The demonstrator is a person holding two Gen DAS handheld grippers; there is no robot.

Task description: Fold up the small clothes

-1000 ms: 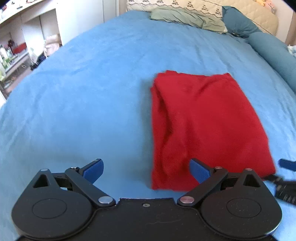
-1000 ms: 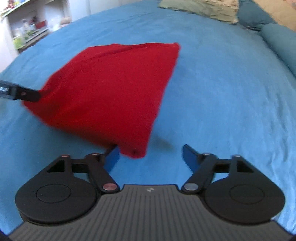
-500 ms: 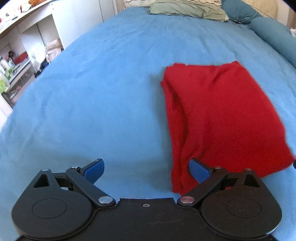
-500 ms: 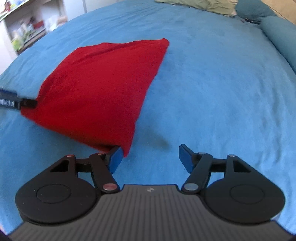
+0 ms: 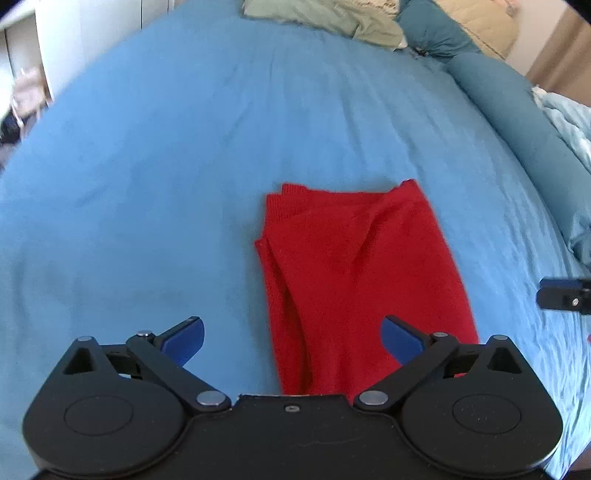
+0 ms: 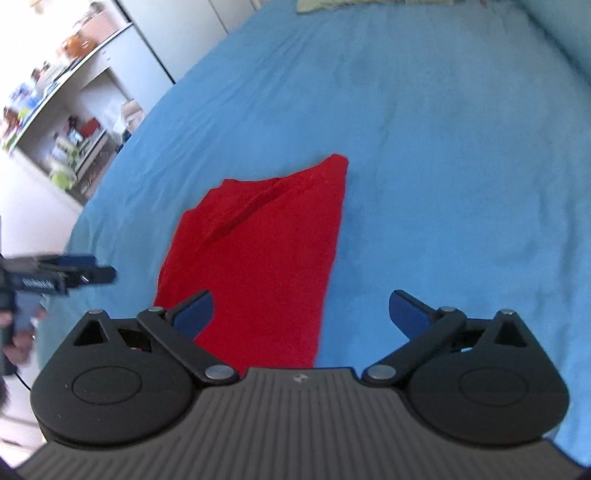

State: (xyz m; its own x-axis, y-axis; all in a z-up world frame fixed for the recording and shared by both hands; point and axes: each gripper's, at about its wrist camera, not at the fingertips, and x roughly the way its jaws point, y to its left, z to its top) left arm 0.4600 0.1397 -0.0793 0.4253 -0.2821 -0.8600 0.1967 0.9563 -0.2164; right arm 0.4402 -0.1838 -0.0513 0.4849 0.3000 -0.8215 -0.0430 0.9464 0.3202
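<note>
Where shelves (image 6: 62,122) show rightward, pillows (image 5: 325,18) leftward

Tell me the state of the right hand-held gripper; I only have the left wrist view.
Observer: The right hand-held gripper stands wide open. Its jaws have just been opening, and nothing is pinched between them.
Operator: Report where the red garment lies against it.
Observer: The red garment lies folded on the blue bed cover. It runs under the finger on the picture's left, while the other finger is over bare cover.
Operator: Check my left hand-held gripper from that side.
Observer: The left hand-held gripper is off the garment's left edge, with blue cover showing between them.
</note>
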